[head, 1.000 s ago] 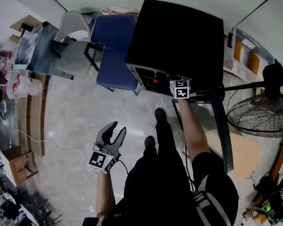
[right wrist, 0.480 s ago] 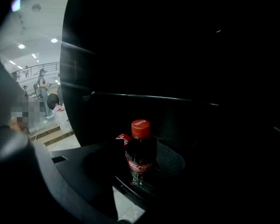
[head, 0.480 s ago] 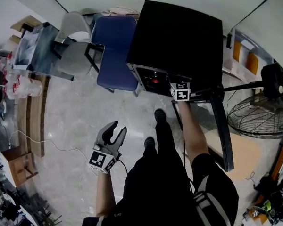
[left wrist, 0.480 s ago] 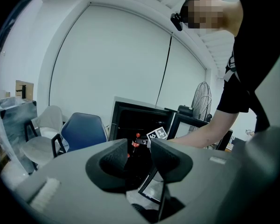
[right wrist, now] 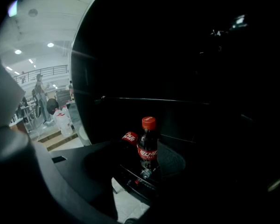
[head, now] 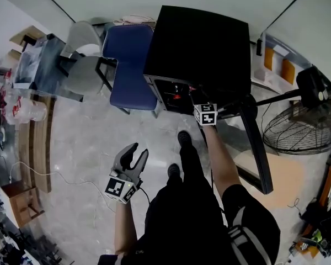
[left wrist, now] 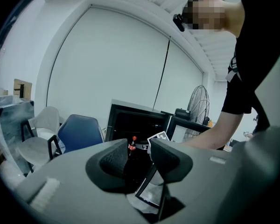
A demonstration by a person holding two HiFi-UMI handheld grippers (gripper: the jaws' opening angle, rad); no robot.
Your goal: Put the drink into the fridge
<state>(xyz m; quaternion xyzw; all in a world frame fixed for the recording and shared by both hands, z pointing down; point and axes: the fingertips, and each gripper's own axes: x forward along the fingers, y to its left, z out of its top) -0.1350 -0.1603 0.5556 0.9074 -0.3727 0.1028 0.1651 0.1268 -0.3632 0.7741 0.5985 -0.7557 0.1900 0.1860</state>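
Two claws are in view. The right claw [right wrist: 147, 158] reaches into the open black fridge [head: 198, 43]. Its jaws have just been opening and now stand apart. The drink [right wrist: 148, 143], a dark cola bottle with a red cap, stands upright on a shelf [right wrist: 130, 181] inside the fridge, between these jaws, and the pads do not press on it. A second red-labelled bottle [right wrist: 129, 138] is just left of it, partly hidden. The left claw [head: 138, 151] hangs over the pale floor [head: 83, 142], well apart from the fridge, with its jaws apart and empty. The fridge door [head: 257, 148] stands open at the right.
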